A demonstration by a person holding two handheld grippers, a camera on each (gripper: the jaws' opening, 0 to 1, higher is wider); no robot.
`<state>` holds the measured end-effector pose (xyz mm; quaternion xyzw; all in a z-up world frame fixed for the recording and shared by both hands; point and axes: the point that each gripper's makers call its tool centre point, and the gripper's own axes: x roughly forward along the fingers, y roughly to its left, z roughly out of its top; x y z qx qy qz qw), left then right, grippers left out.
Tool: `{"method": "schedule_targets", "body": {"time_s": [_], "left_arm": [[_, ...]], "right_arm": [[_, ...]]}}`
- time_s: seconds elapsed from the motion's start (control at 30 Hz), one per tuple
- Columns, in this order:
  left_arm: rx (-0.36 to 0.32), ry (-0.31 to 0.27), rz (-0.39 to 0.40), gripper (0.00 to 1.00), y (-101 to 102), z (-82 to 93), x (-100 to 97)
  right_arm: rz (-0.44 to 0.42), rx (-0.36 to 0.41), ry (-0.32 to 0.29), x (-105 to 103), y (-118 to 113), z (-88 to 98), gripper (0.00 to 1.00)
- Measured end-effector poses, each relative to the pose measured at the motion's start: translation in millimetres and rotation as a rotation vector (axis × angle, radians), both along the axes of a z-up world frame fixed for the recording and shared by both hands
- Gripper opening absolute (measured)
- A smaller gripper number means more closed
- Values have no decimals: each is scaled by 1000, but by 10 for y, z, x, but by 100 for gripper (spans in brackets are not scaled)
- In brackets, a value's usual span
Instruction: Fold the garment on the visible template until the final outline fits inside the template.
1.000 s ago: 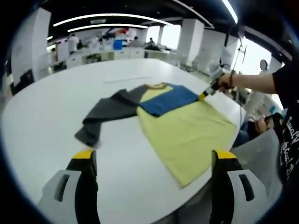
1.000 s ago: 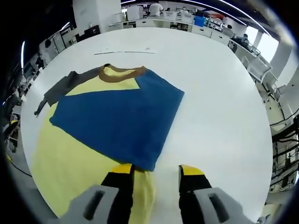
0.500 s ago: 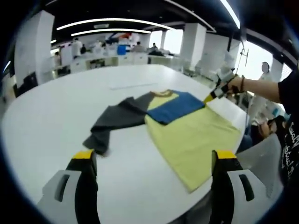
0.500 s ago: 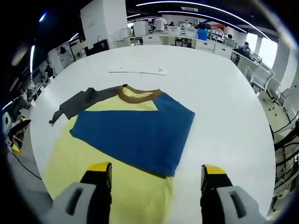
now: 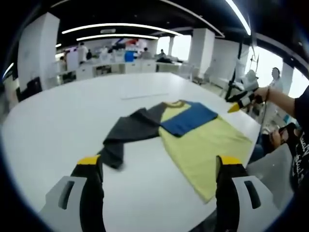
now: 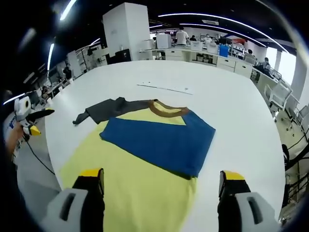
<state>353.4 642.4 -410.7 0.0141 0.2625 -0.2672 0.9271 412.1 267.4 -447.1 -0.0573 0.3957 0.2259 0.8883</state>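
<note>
I see both my left gripper (image 5: 159,166) and right gripper (image 6: 161,181) released, empty, above the table's (image 5: 58,121) edge, the half-folded shirt (image 6: 145,159) lying there.

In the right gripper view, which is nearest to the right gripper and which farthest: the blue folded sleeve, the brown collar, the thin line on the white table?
1. Blue folded sleeve, lying across the yellow shirt body, nearest the right gripper.
2. Brown collar, just beyond the sleeve's upper edge.
3. Thin line on the white table, beyond the collar, farthest.
</note>
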Motion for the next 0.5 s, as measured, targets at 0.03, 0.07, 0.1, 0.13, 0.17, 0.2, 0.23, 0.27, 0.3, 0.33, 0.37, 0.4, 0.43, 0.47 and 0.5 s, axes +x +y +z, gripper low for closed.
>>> {"method": "schedule_targets", "body": {"time_s": [0.03, 0.07, 0.1, 0.13, 0.17, 0.2, 0.23, 0.27, 0.3, 0.33, 0.37, 0.4, 0.43, 0.47, 0.5], "left_arm": [[1, -2, 0, 93, -6, 4, -3], [6, -7, 4, 93, 15, 11, 22], [8, -8, 6, 92, 33, 9, 38], [10, -8, 9, 91, 51, 8, 53], [8, -13, 18, 91, 84, 12, 84], [5, -16, 23, 90, 97, 18, 100], [-4, -21, 31, 89, 106, 29, 120], [-12, -22, 48, 88, 130, 37, 145], [-18, -31, 74, 87, 170, 55, 187], [-17, -34, 76, 86, 184, 62, 204], [-18, -36, 81, 84, 199, 70, 222], [-23, -43, 94, 82, 226, 89, 257], [-28, -47, 99, 80, 241, 101, 280], [-32, -52, 102, 79, 254, 110, 302], [-35, -54, 106, 78, 269, 112, 324]], "right_arm": [[4, 1, -2, -24, 7, 15, 99], [12, 13, -7, -64, 31, 46, 99], [17, 25, -11, -100, 56, 78, 99], [22, 32, -16, -121, 75, 102, 99], [28, 41, -25, -149, 97, 137, 99], [33, 48, -34, -166, 113, 161, 99], [41, 61, -44, -193, 142, 198, 99], [49, 75, -53, -209, 169, 227, 99], [59, 90, -64, -223, 197, 255, 99], [66, 108, -70, -252, 226, 286, 100], [75, 117, -75, -270, 246, 305, 100], [93, 125, -83, -304, 282, 332, 100], [97, 127, -85, -323, 296, 343, 100], [114, 134, -94, -349, 331, 367, 100], [121, 138, -98, -373, 357, 382, 100]]}}
